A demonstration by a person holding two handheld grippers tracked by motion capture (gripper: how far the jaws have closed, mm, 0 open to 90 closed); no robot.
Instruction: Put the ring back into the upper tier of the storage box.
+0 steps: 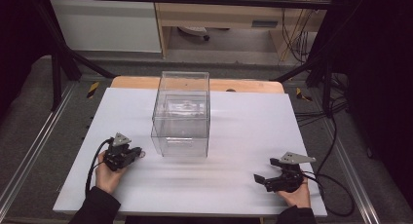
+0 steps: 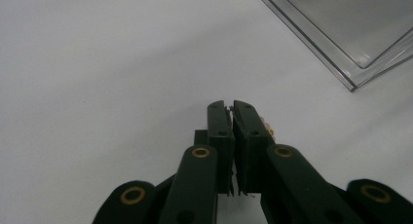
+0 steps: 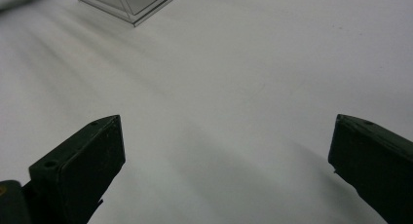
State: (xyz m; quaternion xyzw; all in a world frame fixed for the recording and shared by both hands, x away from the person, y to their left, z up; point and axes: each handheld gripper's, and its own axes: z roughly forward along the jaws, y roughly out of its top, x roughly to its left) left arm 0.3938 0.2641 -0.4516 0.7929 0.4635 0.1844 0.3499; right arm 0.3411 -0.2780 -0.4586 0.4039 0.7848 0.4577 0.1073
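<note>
A clear plastic box [image 1: 182, 114] stands upright on the white tabletop [image 1: 243, 136], just behind the middle; a smaller clear box seems to sit inside it. My left gripper [image 1: 139, 152] lies on the table to the left of the box's front corner, its jaws shut. In the left gripper view [image 2: 230, 107] a tiny pale bit shows beside one jaw tip; what it is cannot be told. The box's corner [image 2: 350, 34] lies ahead to the right. My right gripper [image 1: 265, 169] rests at the front right, open wide [image 3: 228, 119], nothing between its fingers. The box's corner [image 3: 131, 2] is far off.
A wooden table edge [image 1: 131, 82] shows behind the white sheet. Cables [image 1: 336, 185] trail off the right side onto the grey floor. Black frame bars [image 1: 63, 53] rise at both back corners. Bare white surface lies between the two grippers.
</note>
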